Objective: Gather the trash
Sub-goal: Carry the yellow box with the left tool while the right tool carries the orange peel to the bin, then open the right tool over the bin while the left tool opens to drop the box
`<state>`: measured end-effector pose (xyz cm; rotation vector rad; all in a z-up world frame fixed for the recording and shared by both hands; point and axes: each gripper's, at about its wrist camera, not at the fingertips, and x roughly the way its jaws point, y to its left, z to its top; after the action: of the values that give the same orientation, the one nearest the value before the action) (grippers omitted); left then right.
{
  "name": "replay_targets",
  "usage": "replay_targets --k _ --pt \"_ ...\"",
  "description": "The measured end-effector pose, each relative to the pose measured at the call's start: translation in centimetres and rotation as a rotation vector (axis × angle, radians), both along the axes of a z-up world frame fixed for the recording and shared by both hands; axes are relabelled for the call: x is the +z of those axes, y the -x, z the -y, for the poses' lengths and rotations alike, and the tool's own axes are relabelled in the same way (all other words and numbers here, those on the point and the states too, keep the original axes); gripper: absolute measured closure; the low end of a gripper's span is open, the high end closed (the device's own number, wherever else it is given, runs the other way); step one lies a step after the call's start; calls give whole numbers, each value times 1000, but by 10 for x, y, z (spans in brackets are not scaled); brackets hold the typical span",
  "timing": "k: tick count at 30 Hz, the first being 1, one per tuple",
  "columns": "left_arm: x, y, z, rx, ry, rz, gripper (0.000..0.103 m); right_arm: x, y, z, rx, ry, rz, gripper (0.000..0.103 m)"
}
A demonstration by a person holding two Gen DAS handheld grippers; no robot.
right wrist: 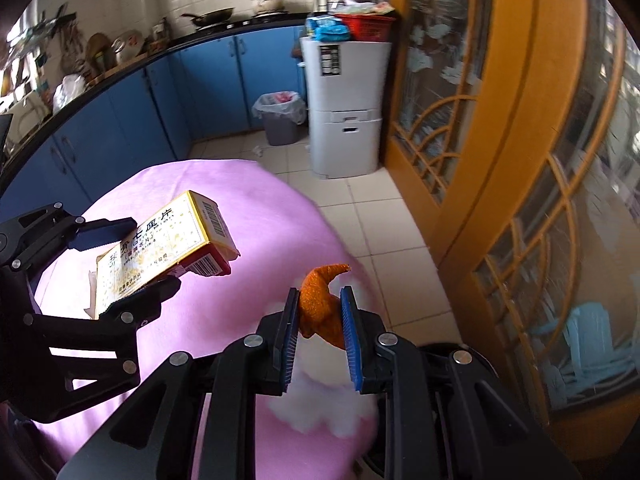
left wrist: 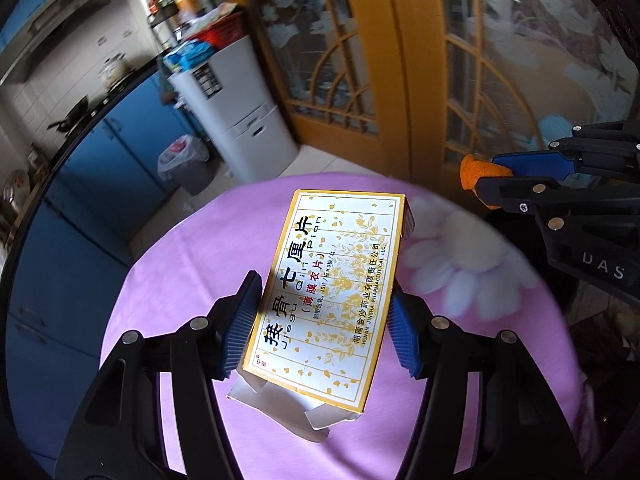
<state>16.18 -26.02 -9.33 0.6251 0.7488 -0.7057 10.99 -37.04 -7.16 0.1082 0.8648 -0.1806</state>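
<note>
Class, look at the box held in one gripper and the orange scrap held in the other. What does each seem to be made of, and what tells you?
Box: thin glossy printed cardboard, by its sharp folded edges and plain white torn flap.
Orange scrap: probably citrus peel, by its matte, pebbled skin and curl; the pictures leave that open.

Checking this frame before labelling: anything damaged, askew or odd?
The medicine box in the left claw has its near end torn open, flaps hanging loose, and it sits tilted between the pads. The orange peel in the right claw is curled. Nothing spilled on the pink tablecloth.
</note>
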Motion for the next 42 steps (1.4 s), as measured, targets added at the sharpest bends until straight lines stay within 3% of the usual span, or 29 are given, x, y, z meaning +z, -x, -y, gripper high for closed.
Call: replay_targets --k 16,28,29,31,32,42 --pt "-2 70 108 -160 -33 -3 42 -17 83 101 -193 -58 -7 82" --pt "-10 87 153 -197 -69 -2 42 -35 100 139 -253 -91 -10 80" --pt "-11 87 155 -197 -71 -4 42 -37 100 142 -251 -96 -14 76" --pt "-13 88 160 -200 -77 -5 42 -38 102 146 -253 -95 -13 56" --pt "-13 89 162 -202 -80 -4 42 -38 105 148 -255 -95 -5 37" --pt "-19 104 191 -252 -91 -10 42 -43 125 175 -355 -78 3 35"
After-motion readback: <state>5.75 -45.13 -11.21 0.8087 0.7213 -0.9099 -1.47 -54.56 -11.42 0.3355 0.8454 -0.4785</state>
